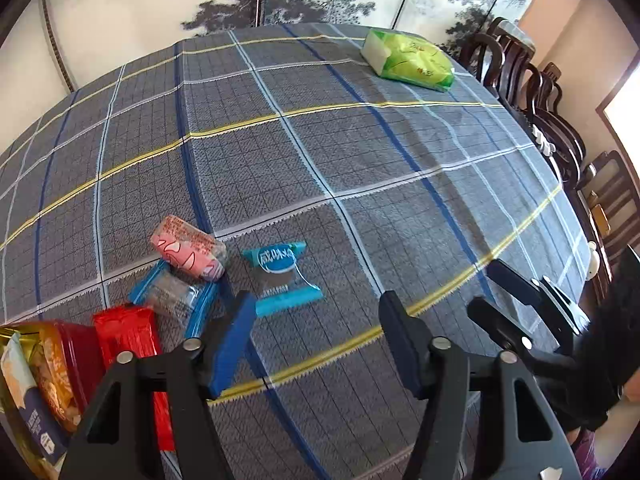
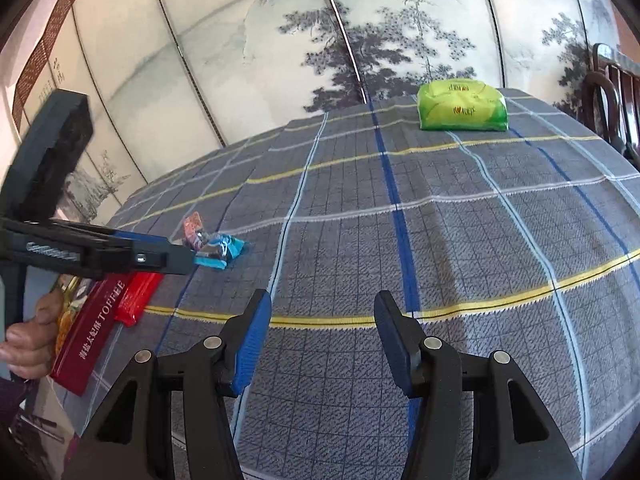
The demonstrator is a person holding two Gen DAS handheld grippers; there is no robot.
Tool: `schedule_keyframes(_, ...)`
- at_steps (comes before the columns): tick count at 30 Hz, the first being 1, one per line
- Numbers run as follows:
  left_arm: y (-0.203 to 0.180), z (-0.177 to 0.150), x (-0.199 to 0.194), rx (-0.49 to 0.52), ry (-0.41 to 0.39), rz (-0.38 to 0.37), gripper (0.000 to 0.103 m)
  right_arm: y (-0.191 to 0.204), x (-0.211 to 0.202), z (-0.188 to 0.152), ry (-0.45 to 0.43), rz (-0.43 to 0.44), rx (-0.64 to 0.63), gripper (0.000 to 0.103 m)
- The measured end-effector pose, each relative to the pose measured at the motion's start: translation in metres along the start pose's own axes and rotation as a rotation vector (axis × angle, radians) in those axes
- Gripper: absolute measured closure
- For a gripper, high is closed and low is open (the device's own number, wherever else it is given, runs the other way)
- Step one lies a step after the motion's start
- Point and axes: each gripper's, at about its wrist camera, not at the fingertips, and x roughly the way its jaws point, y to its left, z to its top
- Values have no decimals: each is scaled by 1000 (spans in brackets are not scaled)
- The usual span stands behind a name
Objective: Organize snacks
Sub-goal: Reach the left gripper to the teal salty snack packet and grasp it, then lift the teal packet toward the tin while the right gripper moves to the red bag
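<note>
Left gripper (image 1: 316, 332): jaws apart with nothing between the blue pads, only plaid cloth showing in the gap; no earlier look to compare.
Right gripper (image 2: 320, 332): jaws apart too, empty, hanging over bare cloth near the table's front edge.
Table (image 1: 360, 152): grey plaid tablecloth with blue, white and yellow lines, a painted folding screen (image 2: 280, 40) behind it.
Blue snack packet (image 1: 285, 276): flat on the cloth, just beyond the left gripper's blue pad.
Pink snack packet (image 1: 188, 246): left of the blue one, resting partly on a clear packet with blue ends (image 1: 172, 294).
Red wrapper (image 1: 128, 336): near the table's edge, touching the toffee box.
Toffee box (image 2: 90, 332): dark red, open in the left wrist view, with snacks inside, at the front left corner.
Green tissue pack (image 2: 462, 106): far side of the table, well apart from the snacks.
Hand (image 2: 28, 340): at the left edge of the right wrist view, holding the left gripper's handle.
</note>
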Motion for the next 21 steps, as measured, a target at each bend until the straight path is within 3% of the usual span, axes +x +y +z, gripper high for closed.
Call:
schedule_keyframes(7,7,17,40,-21,66,17,65,-1,0,0,-18,45,3,48)
schedule_keyframes(10,0,18,45,18,37,45,77,-3,-1,1,-24,57,11,48)
schedule_keyframes(13,2,19,45,1,21,27,78,-5,1,1,-18,60,25,48)
schedule_keyframes(17,10,2,29,-72,-15,5,79,-7,1,1,-15,58,37,48)
schedule_keyframes(21,12,-46,-20,-101,-105,-5,79,-10,2,0,-4,61,45,48)
